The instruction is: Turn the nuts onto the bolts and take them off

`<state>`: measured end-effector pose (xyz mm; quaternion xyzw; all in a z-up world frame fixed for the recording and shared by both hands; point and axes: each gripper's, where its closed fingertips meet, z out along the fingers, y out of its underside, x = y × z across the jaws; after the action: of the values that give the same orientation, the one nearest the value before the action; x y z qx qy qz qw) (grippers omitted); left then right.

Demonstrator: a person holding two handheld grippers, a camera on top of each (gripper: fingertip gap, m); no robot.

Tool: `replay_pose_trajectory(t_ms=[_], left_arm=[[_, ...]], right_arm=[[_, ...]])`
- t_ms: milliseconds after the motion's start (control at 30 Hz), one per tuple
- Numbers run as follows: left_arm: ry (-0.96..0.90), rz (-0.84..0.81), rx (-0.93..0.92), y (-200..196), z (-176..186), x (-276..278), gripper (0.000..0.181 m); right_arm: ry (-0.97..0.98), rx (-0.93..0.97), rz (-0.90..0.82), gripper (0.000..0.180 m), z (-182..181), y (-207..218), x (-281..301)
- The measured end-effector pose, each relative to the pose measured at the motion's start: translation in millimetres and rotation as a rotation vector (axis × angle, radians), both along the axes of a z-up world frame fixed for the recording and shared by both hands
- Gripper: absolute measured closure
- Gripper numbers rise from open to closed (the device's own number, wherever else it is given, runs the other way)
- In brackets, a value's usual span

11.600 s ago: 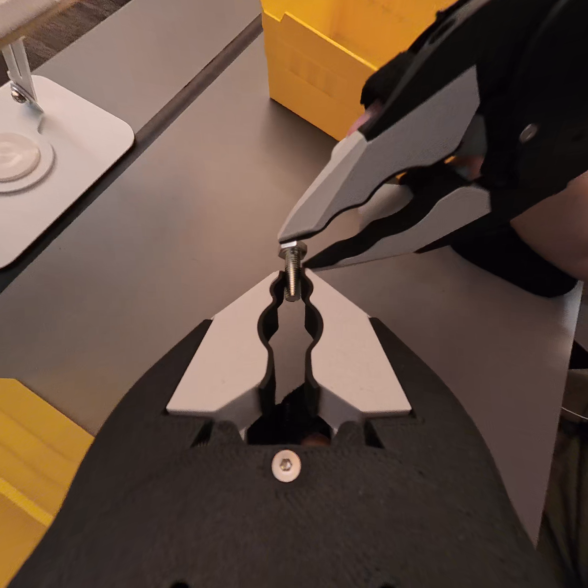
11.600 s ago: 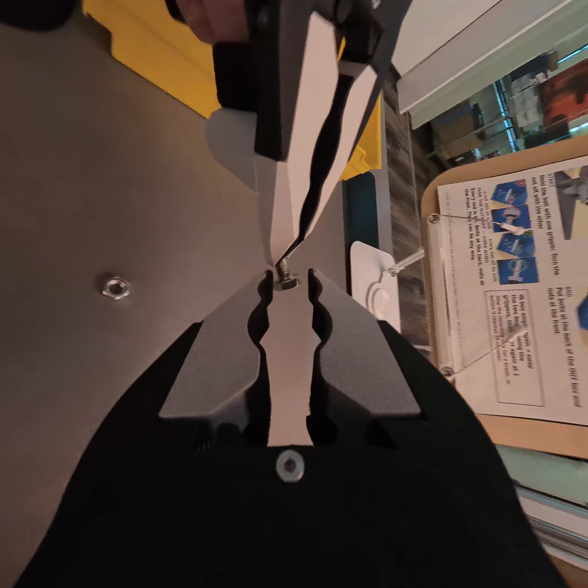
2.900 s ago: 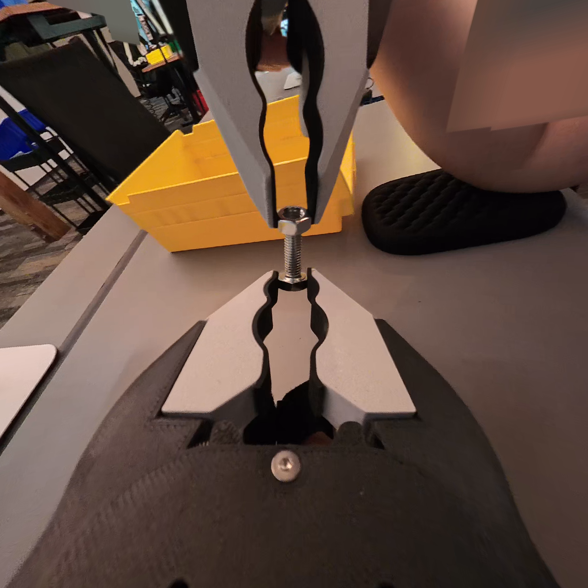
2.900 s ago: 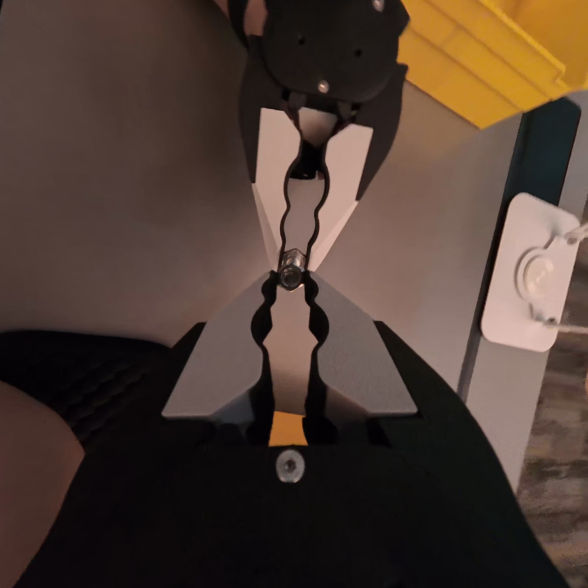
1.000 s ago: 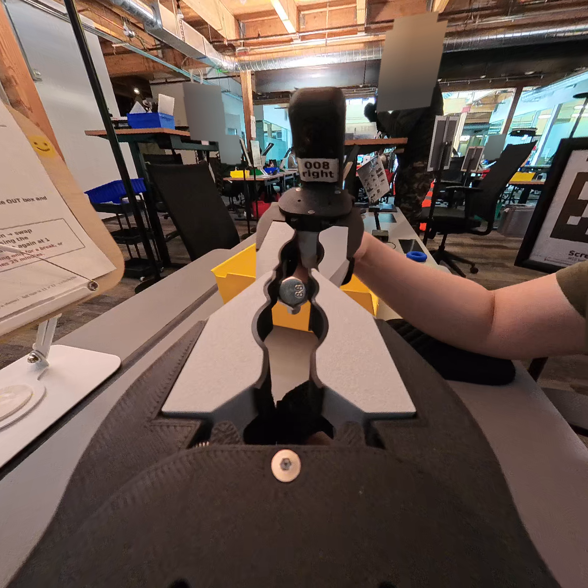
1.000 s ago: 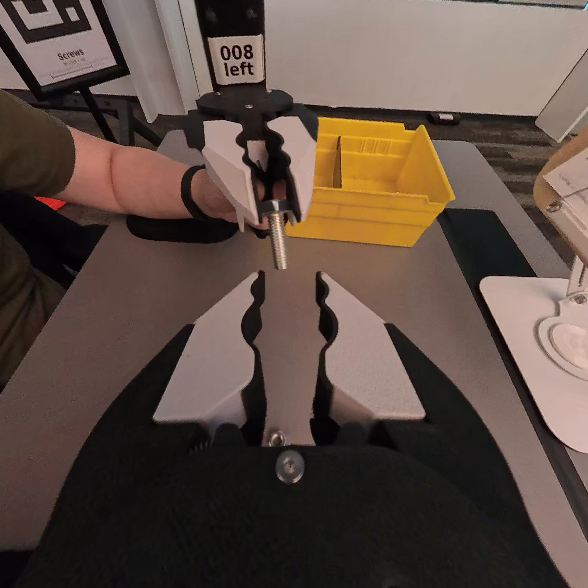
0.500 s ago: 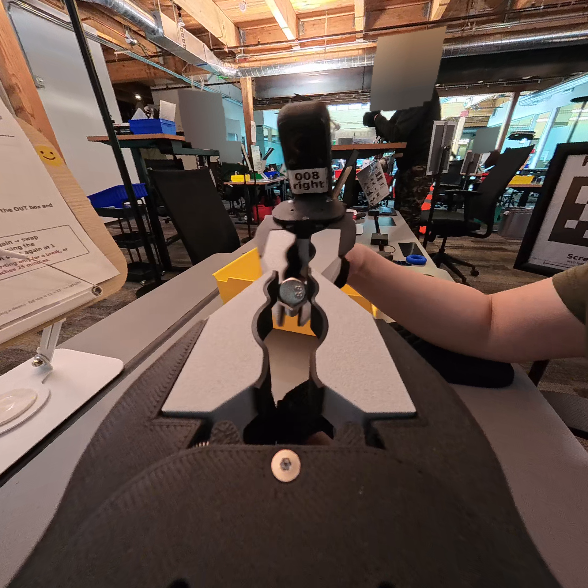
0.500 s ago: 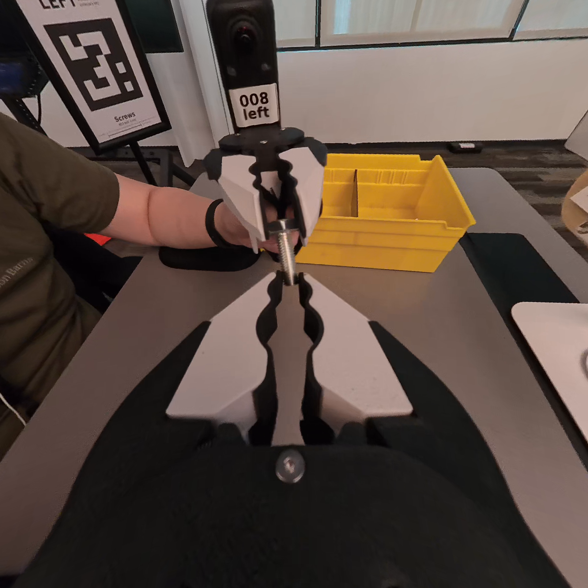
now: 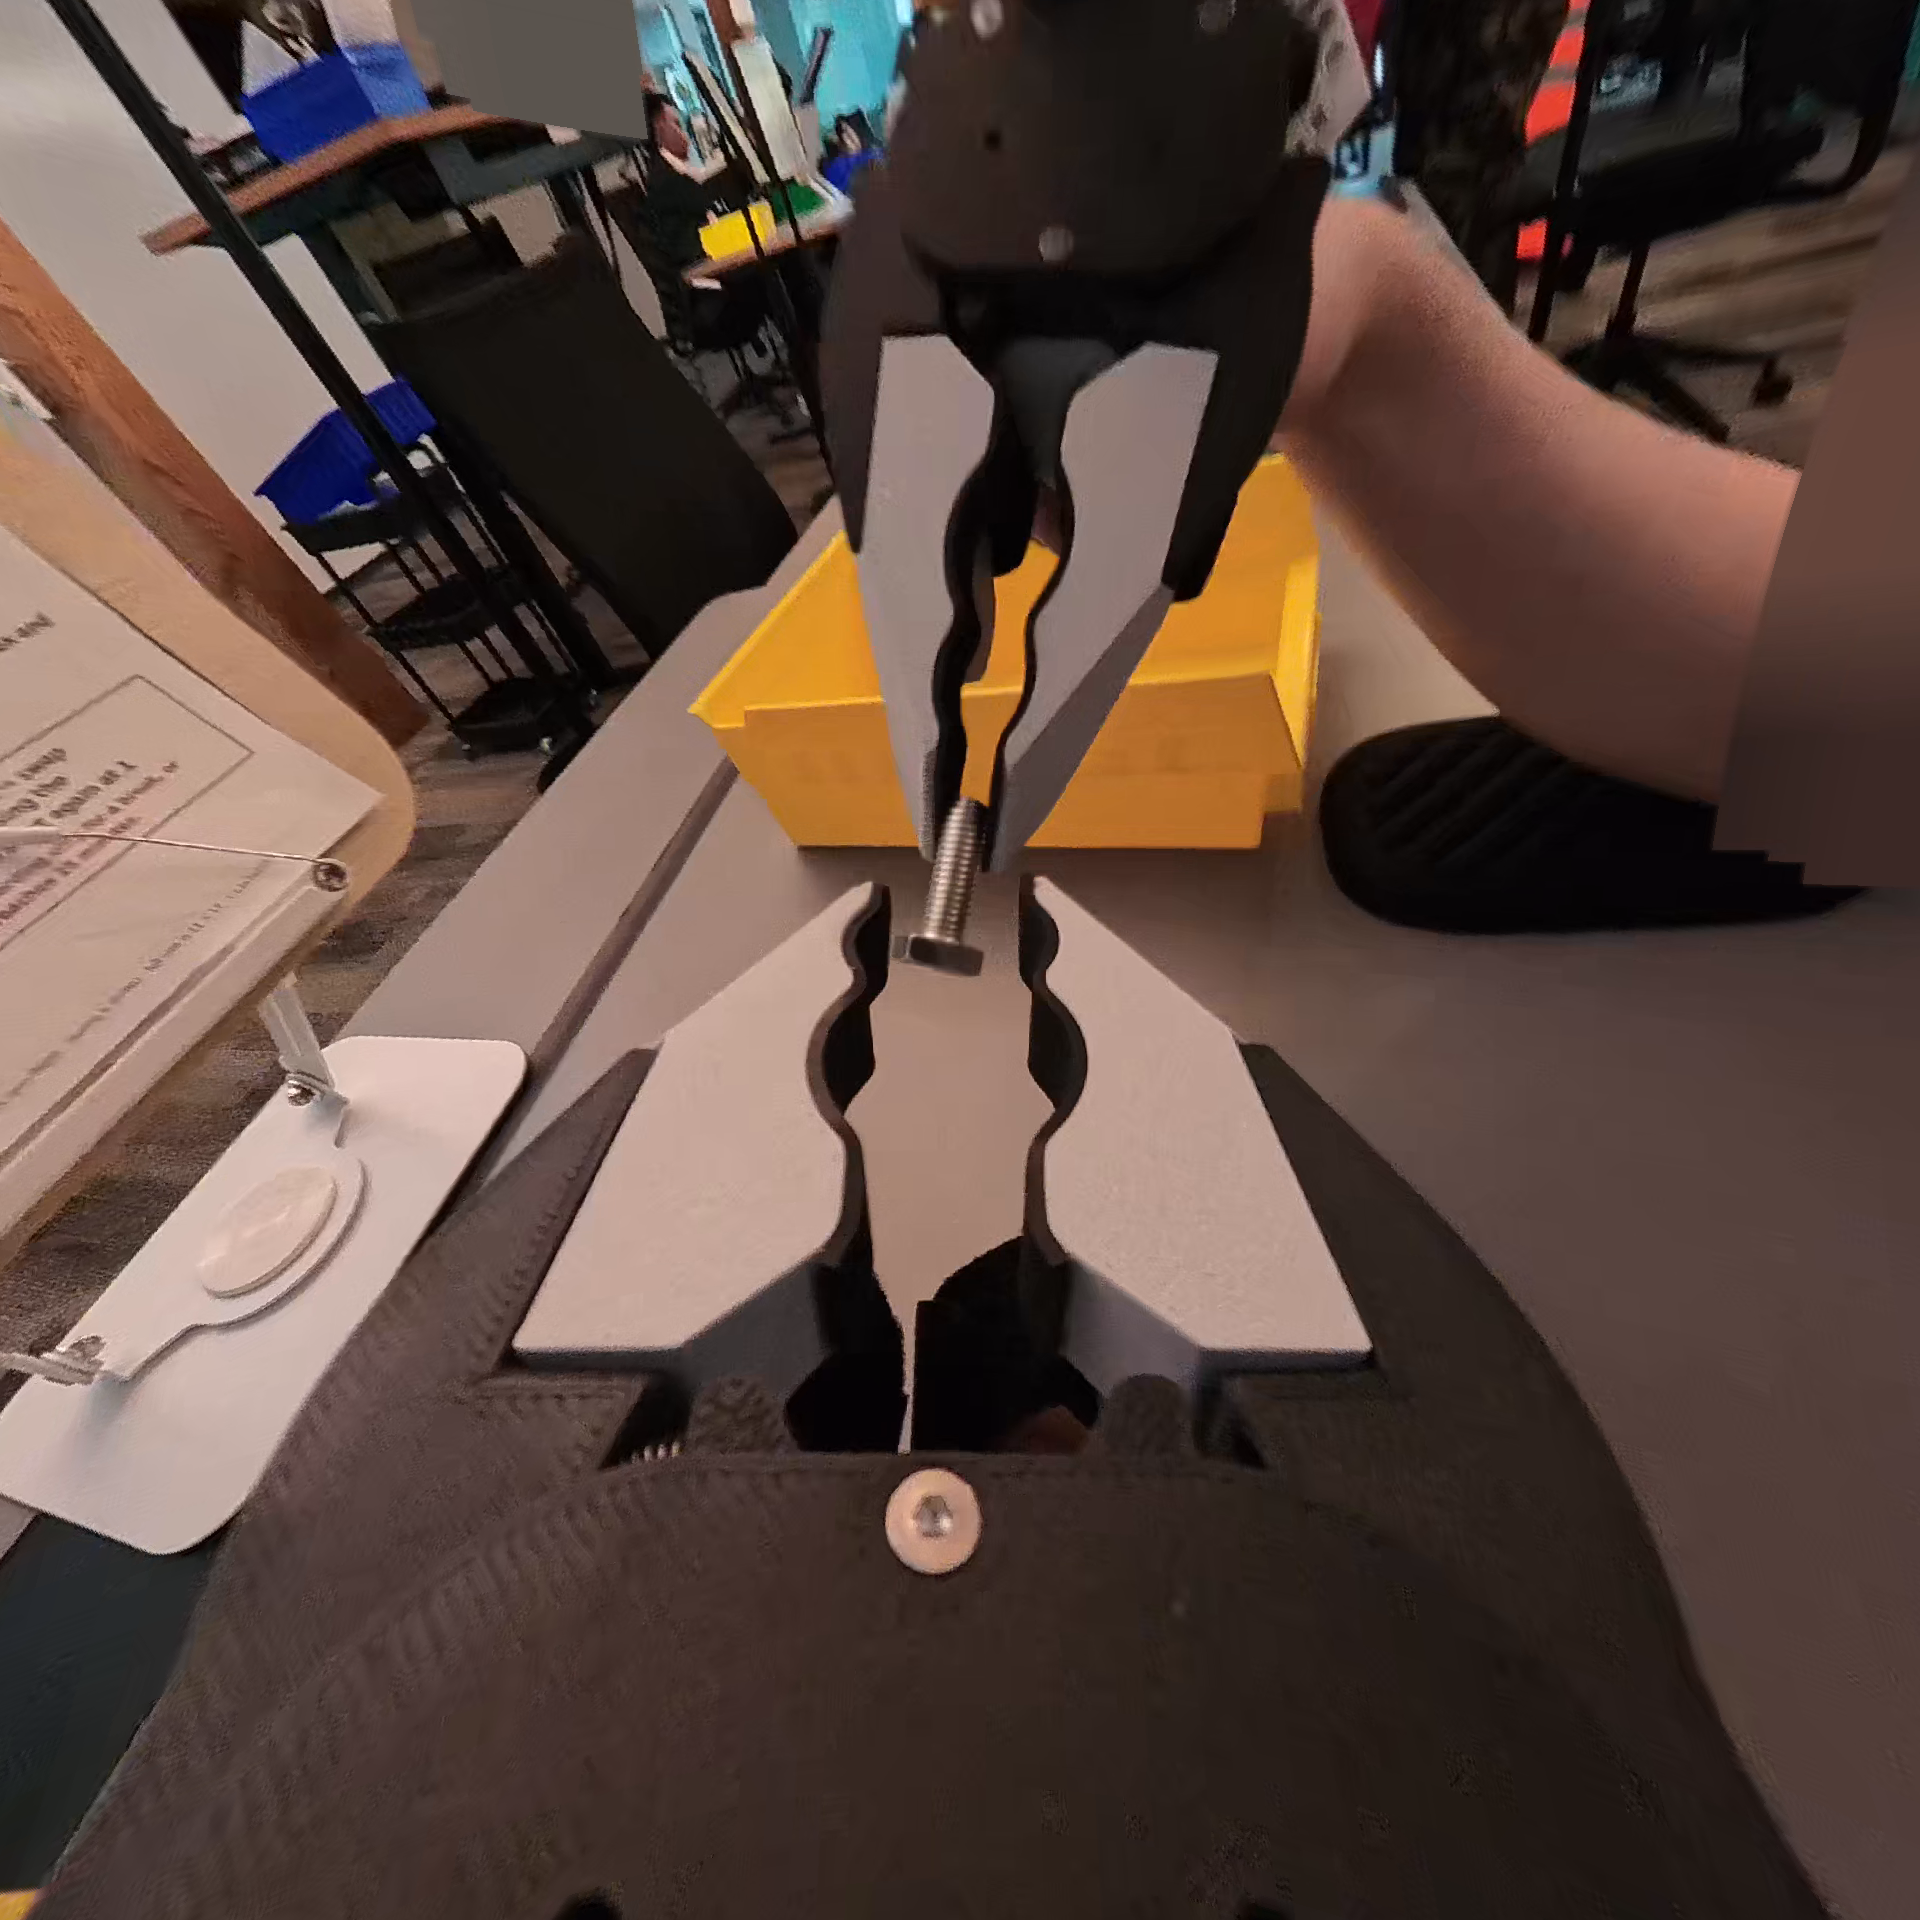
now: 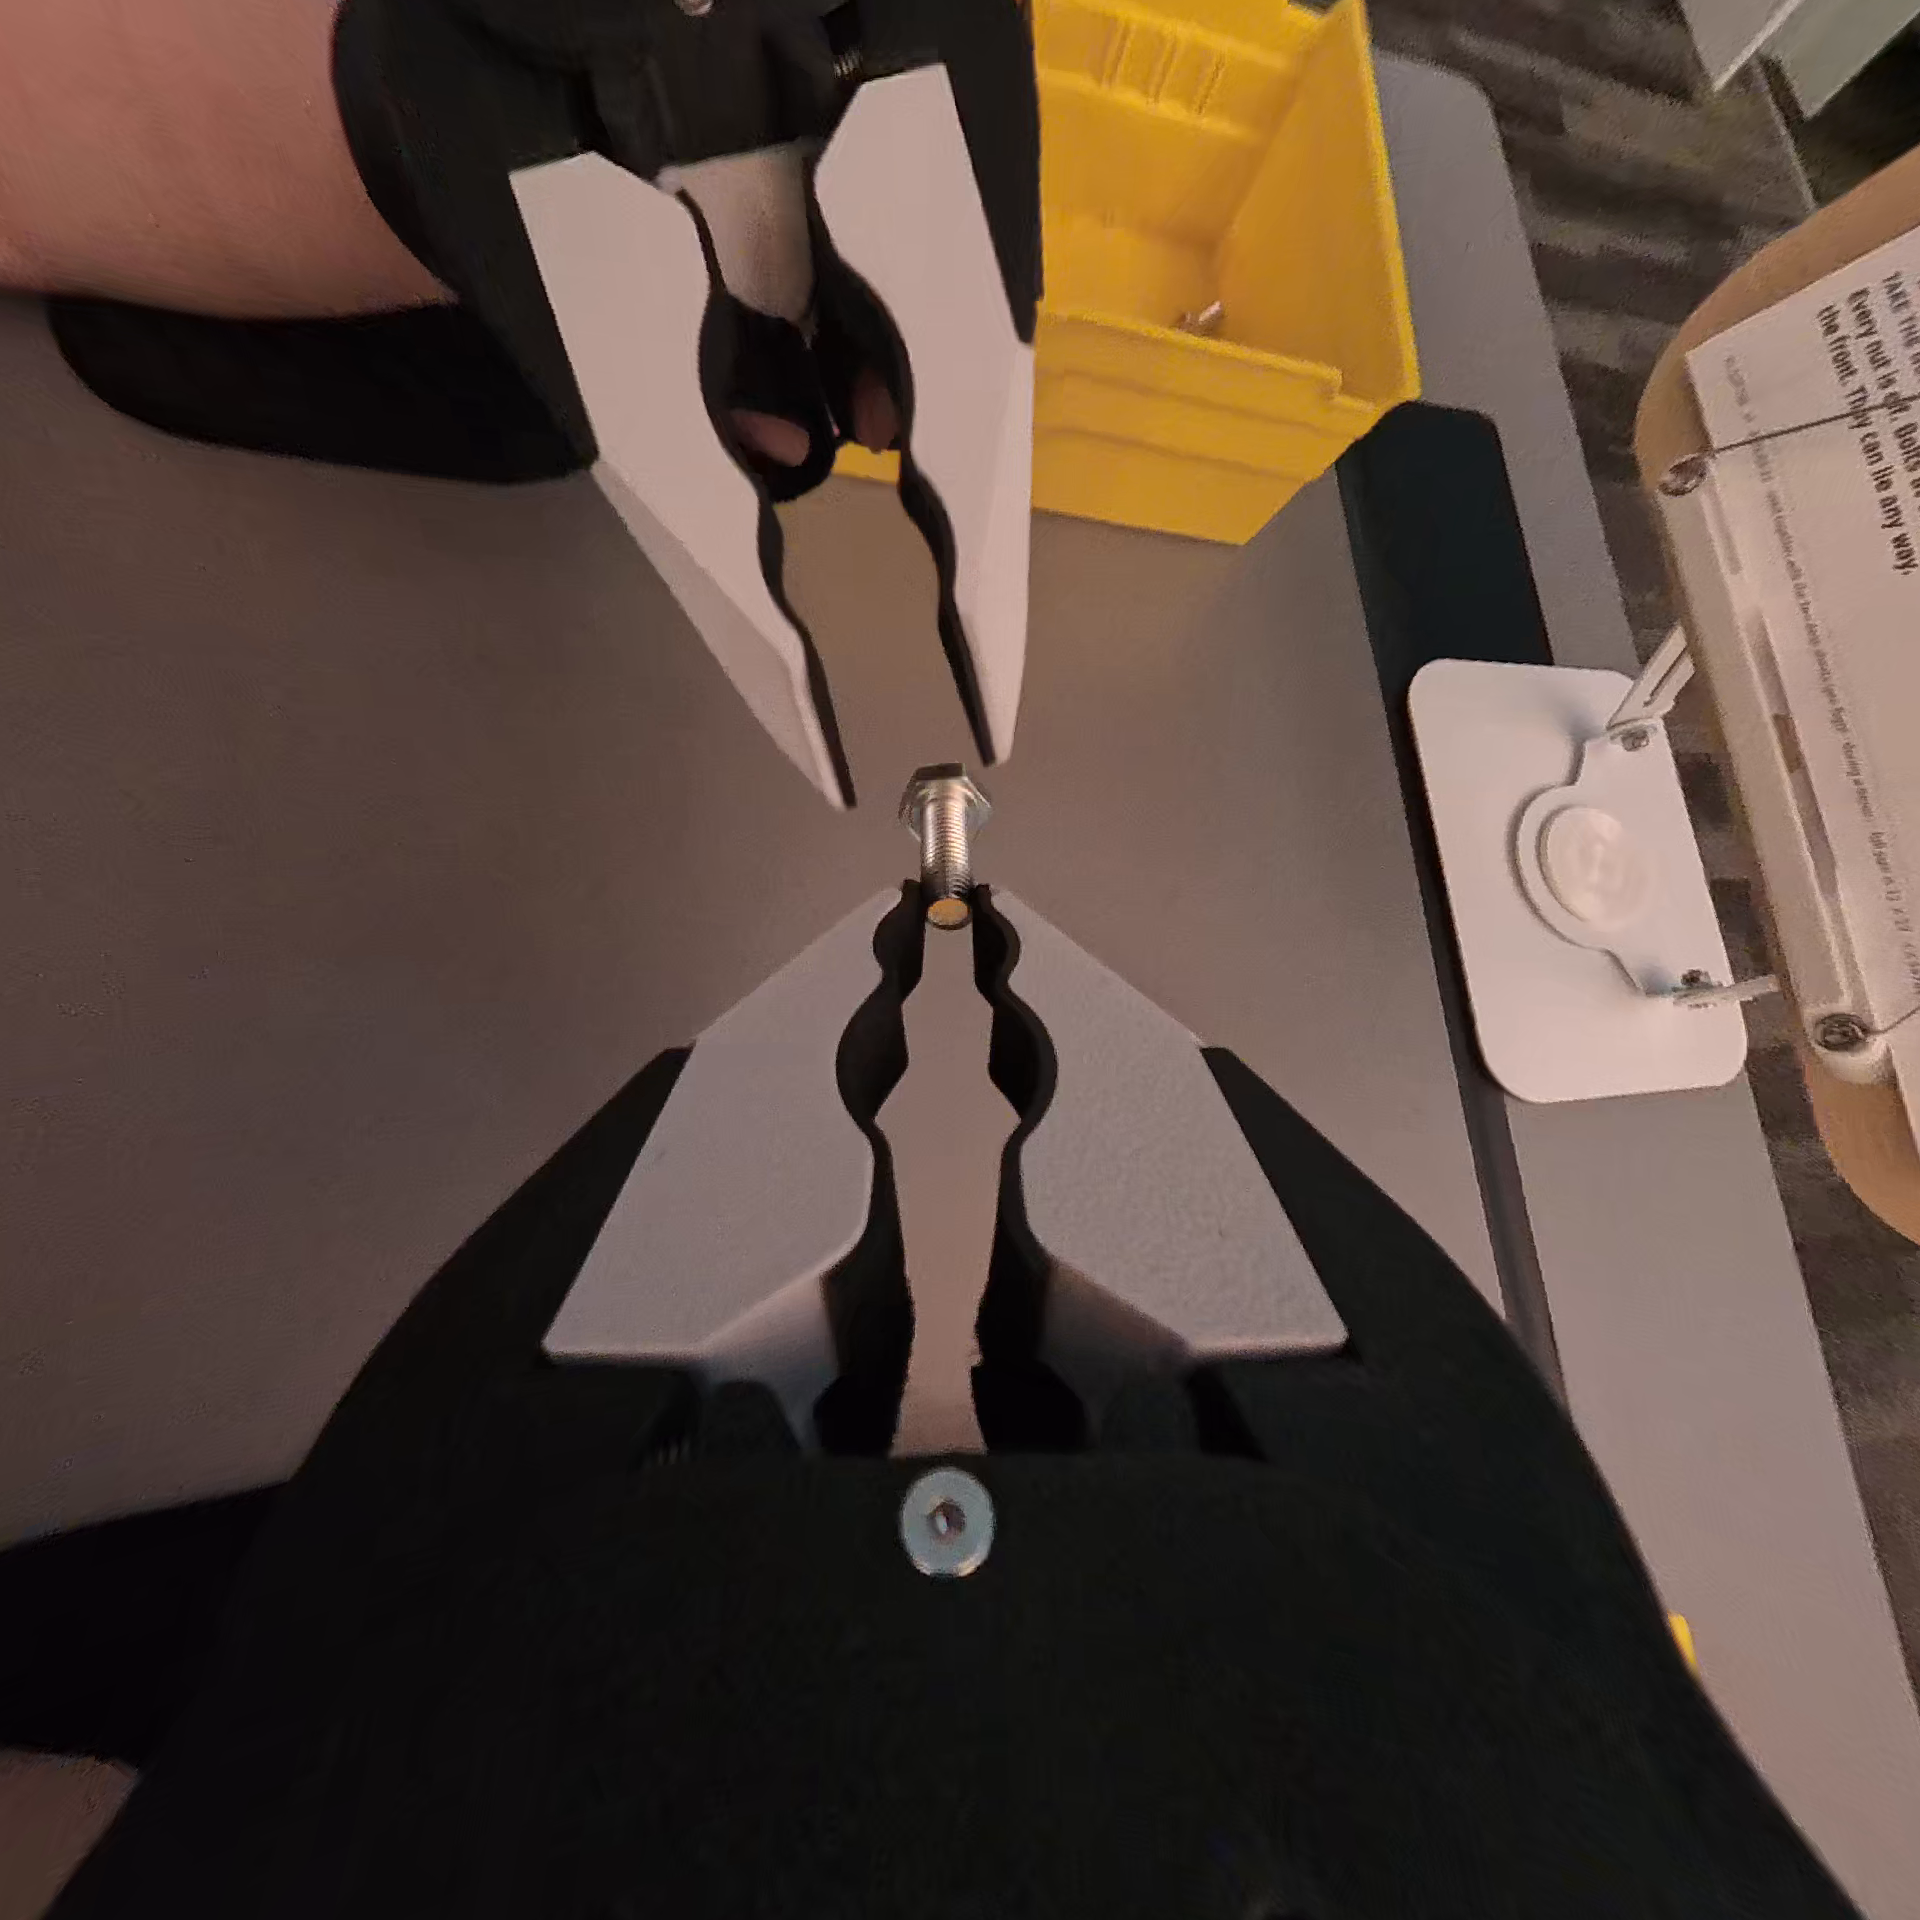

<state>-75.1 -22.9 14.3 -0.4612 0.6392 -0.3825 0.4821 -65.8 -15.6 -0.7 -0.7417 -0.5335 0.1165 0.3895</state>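
A silver bolt is gripped by its threaded end between the tips of my right gripper, which is shut on it. Its hex head points toward my left gripper, which is open just beyond the head, jaws apart. In the left wrist view the bolt hangs from the right gripper, and its head sits between the spread tips of my left gripper, apparently without touching them. I see no nut on the bolt or on the table.
A yellow bin stands at the far side of the grey table, with a small fastener inside; it also shows in the left wrist view. A white stand base holds an instruction board. A black wrist pad lies under the person's arm.
My left gripper has opened and let go of the bolt's head. My right gripper now holds the bolt alone by its thread. Both grippers have tilted down toward the table.
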Motion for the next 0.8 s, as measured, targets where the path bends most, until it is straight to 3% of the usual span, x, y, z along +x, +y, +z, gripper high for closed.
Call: replay_pose_trajectory(t_ms=[233,800], left_arm=[[0.121,0.01,0.073,-2.9,-29.1,7.7,0.17],[0.106,0.008,0.188,-3.4,-27.0,5.0,0.173]], right_arm=[[-0.12,-0.005,-0.008,0.172,-11.7,-5.4,-6.1],[-0.168,0.06,-0.01,0.172,-4.7,-8.4,-12.1]])
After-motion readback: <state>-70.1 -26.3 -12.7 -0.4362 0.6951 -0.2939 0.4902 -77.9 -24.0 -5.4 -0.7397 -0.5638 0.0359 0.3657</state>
